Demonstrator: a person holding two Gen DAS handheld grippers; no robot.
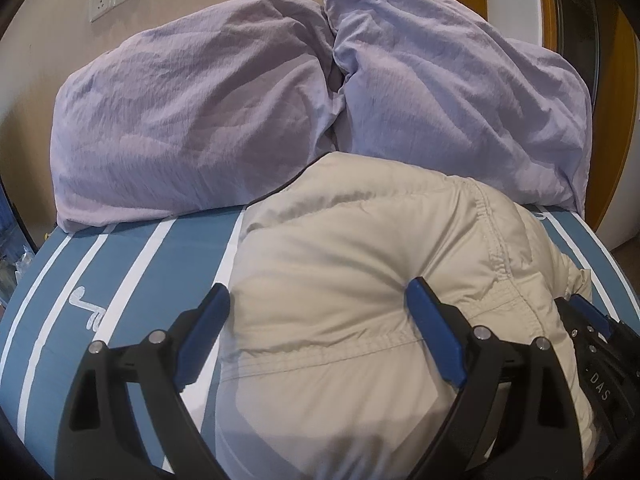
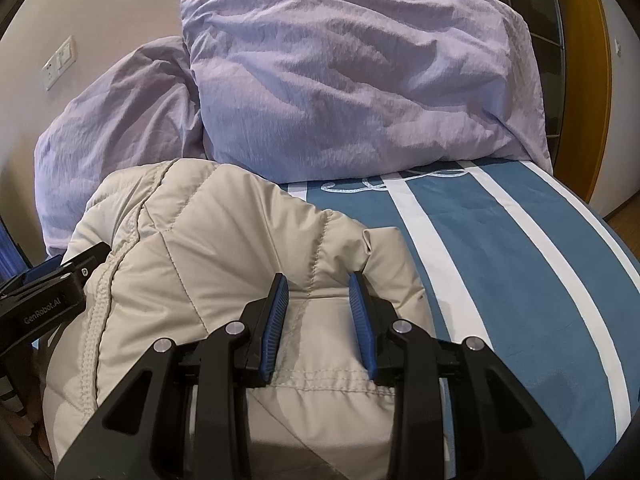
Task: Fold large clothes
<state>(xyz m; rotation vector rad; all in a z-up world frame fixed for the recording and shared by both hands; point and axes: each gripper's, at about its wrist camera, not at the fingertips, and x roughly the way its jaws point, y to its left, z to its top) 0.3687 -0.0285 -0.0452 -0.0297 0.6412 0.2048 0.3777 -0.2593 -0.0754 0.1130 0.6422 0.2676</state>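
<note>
- A beige quilted jacket [image 1: 340,264] lies bunched in a thick mound on a bed with a blue and white striped cover [image 1: 120,264]; it sits toward the middle of the bed, its far edge touching two lilac pillows [image 1: 192,120] against the wall.
- The left tool [image 1: 320,332] is spread wide, its blue fingers [image 1: 436,340] straddling the jacket's near part; one pad presses into the padding and nothing is pinched.
- The right tool [image 2: 318,308] is partly open, its pads either side of a raised ridge of fabric near a stitched hem; they seem close to the cloth, but a firm grip cannot be confirmed.
- Both tools sit side by side at the jacket's near edge, probably to gather or press the bundle for a fold.
- Open striped cover lies on both sides of the jacket, the wider stretch on the right; the pillows block the far side.
</note>
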